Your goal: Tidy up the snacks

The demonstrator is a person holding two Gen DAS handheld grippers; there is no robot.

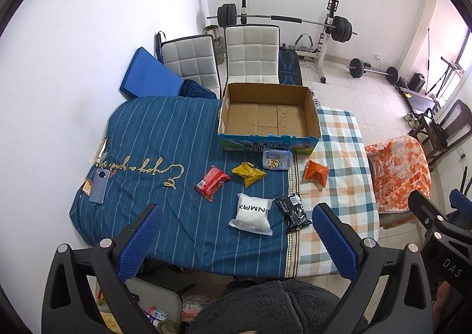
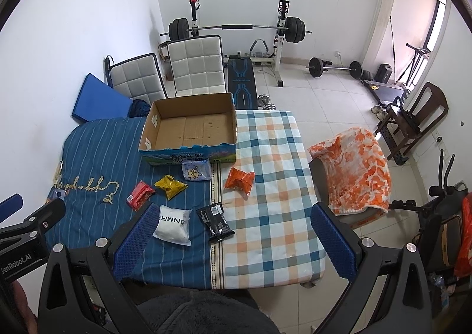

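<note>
An empty cardboard box (image 1: pixel 267 115) (image 2: pixel 191 127) stands at the far side of the cloth-covered table. Before it lie several snack packs: a pale blue one (image 1: pixel 275 159) (image 2: pixel 196 170) against the box front, a yellow one (image 1: pixel 247 173) (image 2: pixel 170 185), a red one (image 1: pixel 211 182) (image 2: pixel 139 195), an orange one (image 1: pixel 316 172) (image 2: pixel 239 180), a white pack (image 1: pixel 252 214) (image 2: pixel 174 225) and a black one (image 1: pixel 292 211) (image 2: pixel 215 223). My left gripper (image 1: pixel 236 242) hangs open above the near table edge. My right gripper (image 2: pixel 236 241) is also open, holding nothing.
A phone (image 1: pixel 99 186) lies at the table's left edge. Two white chairs (image 1: pixel 252 53) and a blue pad (image 1: pixel 150 74) stand behind the table, with a barbell rack (image 2: pixel 236 30) further back. An orange blanket (image 2: pixel 354 168) drapes a chair on the right.
</note>
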